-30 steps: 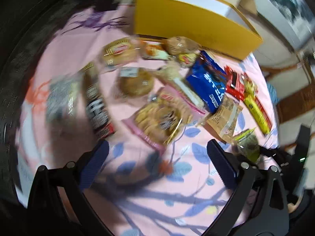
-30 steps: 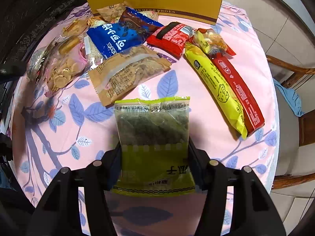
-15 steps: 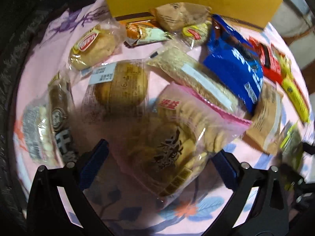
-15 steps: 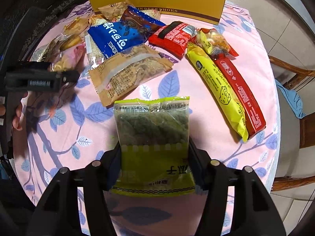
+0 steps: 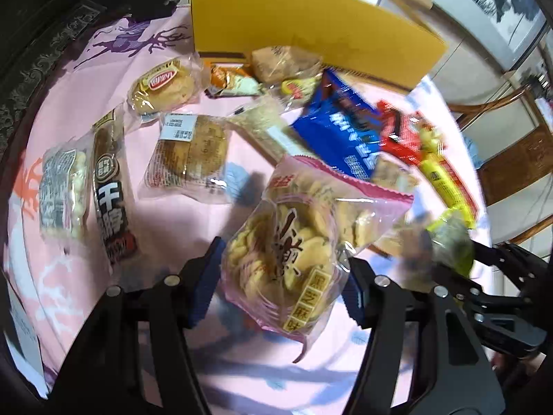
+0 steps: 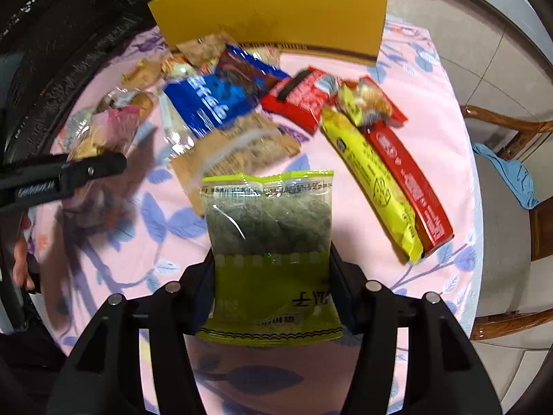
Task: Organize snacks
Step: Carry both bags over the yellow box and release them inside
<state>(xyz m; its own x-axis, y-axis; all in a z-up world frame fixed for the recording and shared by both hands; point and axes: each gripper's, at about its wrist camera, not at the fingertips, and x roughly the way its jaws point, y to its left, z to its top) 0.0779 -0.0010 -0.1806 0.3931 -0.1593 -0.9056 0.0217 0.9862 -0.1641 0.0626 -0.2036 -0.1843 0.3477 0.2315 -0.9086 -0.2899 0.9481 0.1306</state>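
left tongs just closed on pink biscuit bag

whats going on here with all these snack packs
A person is sorting snacks on a pink cloth-covered table with a handheld gripper in each hand. The right gripper is clamped on a green snack pack. The left gripper has just been closing its jaws around a pink bag of biscuits, and its pads now press on it. The other packets lie spread in front of a yellow box.
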